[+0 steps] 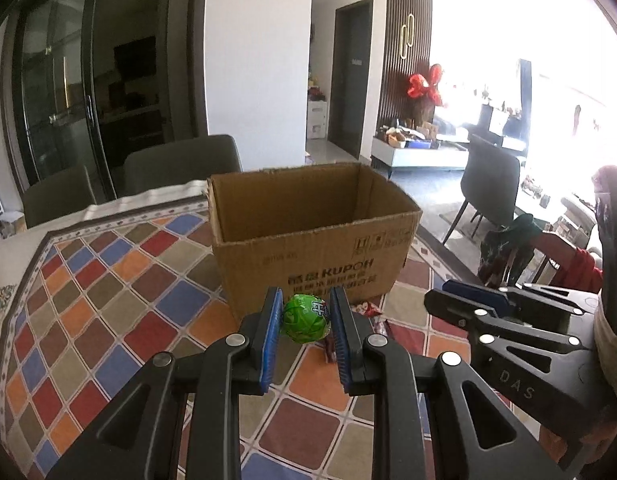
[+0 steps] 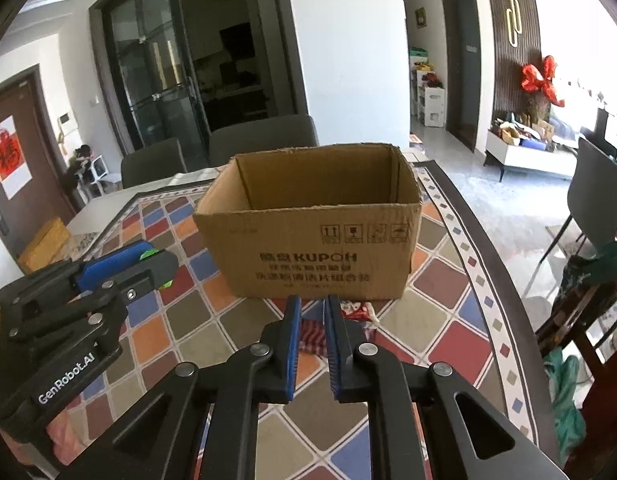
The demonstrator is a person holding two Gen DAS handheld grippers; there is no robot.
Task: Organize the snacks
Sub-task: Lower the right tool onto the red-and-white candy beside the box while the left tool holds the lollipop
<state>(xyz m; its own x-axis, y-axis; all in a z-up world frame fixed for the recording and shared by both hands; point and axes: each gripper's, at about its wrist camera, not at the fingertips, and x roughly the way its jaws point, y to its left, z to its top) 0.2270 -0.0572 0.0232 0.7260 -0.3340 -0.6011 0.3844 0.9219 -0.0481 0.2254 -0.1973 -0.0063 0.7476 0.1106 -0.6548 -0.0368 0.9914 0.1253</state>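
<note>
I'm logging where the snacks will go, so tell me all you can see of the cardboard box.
The cardboard box is brown corrugated board, open-topped with ragged cut edges. No contents show above its rim. Its near wall carries dark printing reading KUPOH, plus handling symbols. It stands upright on the patchwork tablecloth, with snack wrappers lying at its base.

box (image 2: 308, 248) open-topped, standing dead ahead on desk (image 2: 448, 312) | wrappers (image 2: 358, 310) littered at its near wall | bare cloth left and right of box | chairs (image 2: 264, 136) behind far edge
</note>
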